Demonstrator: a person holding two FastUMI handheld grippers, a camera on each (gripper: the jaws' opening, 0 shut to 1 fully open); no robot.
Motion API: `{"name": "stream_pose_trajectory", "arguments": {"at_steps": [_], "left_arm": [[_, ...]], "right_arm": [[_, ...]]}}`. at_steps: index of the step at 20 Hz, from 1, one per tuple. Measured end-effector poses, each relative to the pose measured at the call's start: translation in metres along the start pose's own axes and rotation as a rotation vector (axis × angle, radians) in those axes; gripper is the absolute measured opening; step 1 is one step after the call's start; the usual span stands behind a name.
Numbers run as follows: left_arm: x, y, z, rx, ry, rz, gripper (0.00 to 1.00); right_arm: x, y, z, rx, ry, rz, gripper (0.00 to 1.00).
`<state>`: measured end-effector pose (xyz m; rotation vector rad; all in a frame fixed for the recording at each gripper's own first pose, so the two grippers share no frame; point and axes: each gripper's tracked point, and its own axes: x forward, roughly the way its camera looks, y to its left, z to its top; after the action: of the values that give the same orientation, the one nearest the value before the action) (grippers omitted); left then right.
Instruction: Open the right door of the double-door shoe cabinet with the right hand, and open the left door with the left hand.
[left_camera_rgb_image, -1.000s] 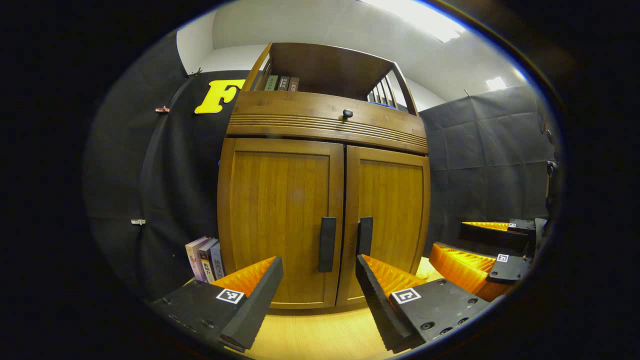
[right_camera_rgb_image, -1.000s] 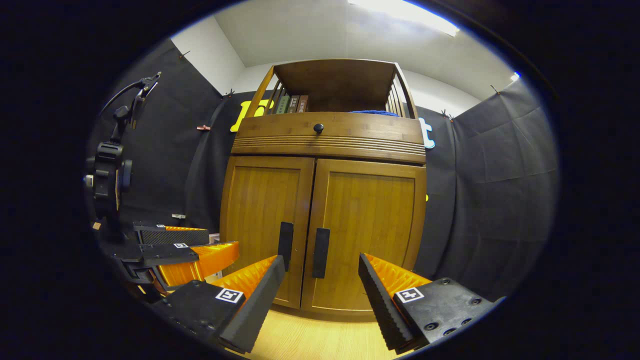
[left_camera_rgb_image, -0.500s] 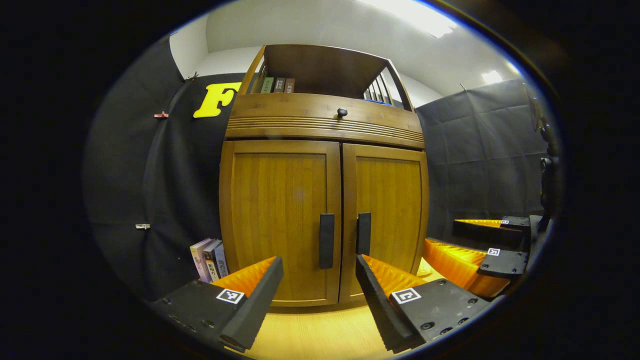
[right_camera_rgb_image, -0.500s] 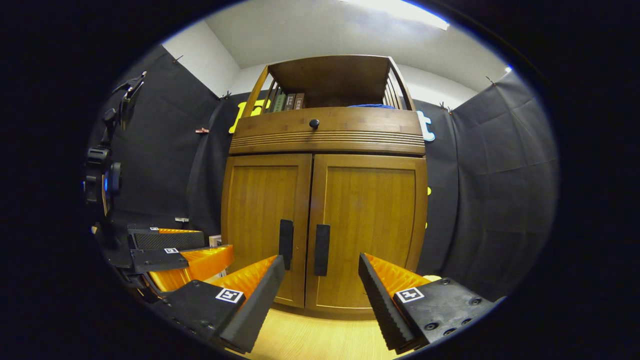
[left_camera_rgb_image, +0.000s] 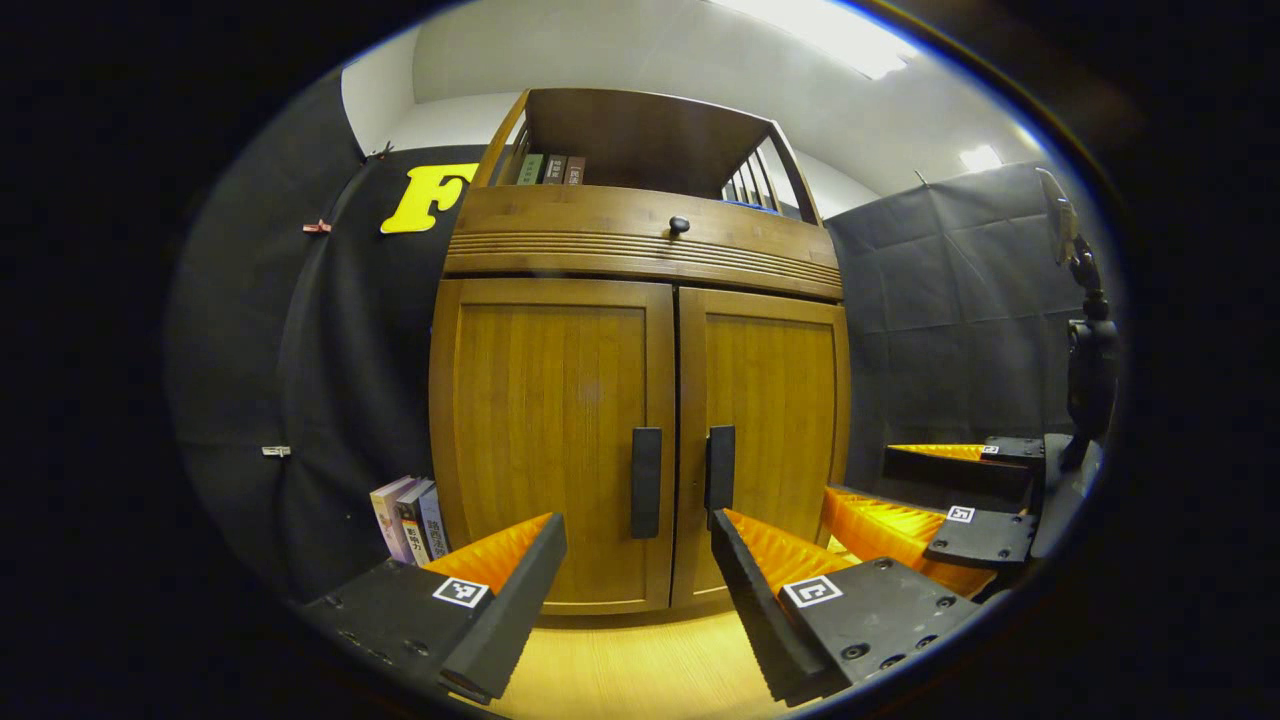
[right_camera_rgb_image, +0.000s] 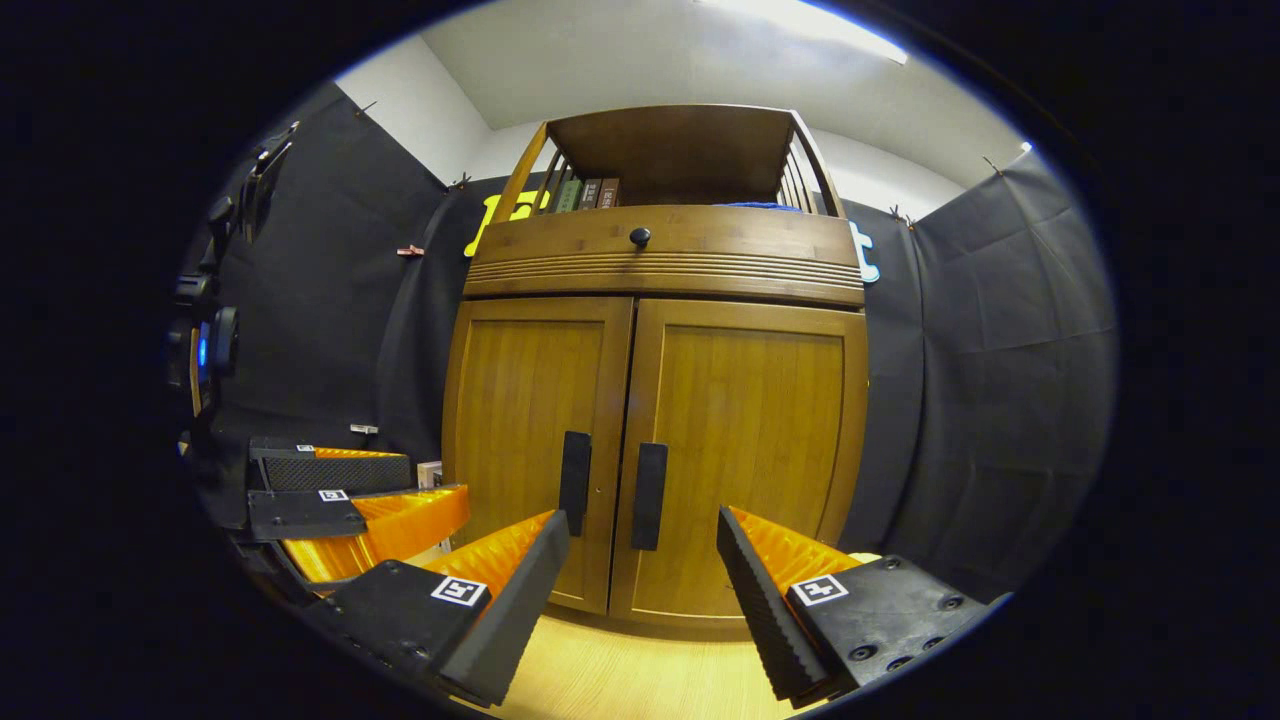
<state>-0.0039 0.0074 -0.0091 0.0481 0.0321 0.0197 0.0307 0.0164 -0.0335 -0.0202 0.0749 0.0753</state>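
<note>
Cabinet (left_camera_rgb_image: 640, 400) wooden, both doors closed; left tongs (left_camera_rgb_image: 638, 590), right tongs (right_camera_rgb_image: 642, 590) wide.

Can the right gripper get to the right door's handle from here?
Probably yes. The right gripper is open, and the right door handle stands just ahead between its jaws with nothing between. The left gripper is off to the side.

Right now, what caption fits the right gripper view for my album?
Open right claw faces the shoe cabinet's closed right door, handle ahead.
</note>
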Motion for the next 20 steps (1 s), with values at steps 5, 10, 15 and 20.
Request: {"name": "stream_pose_trajectory", "arguments": {"at_steps": [5,10,15,20], "left_arm": [[-0.001,0.011,-0.004,-0.010,0.001,-0.002,0.91],[-0.006,0.020,-0.007,0.001,-0.006,-0.015,0.91],[-0.010,0.025,-0.014,0.003,-0.001,-0.032,0.91],[-0.011,0.027,-0.016,0.017,0.003,-0.056,0.90]], "right_arm": [[0.022,0.003,-0.003,0.006,0.000,-0.015,0.94],[0.059,0.002,-0.014,0.005,0.010,-0.055,0.94],[0.103,0.005,-0.036,0.005,0.040,-0.080,0.94],[0.142,-0.001,-0.063,0.006,0.072,-0.124,0.95]]}}
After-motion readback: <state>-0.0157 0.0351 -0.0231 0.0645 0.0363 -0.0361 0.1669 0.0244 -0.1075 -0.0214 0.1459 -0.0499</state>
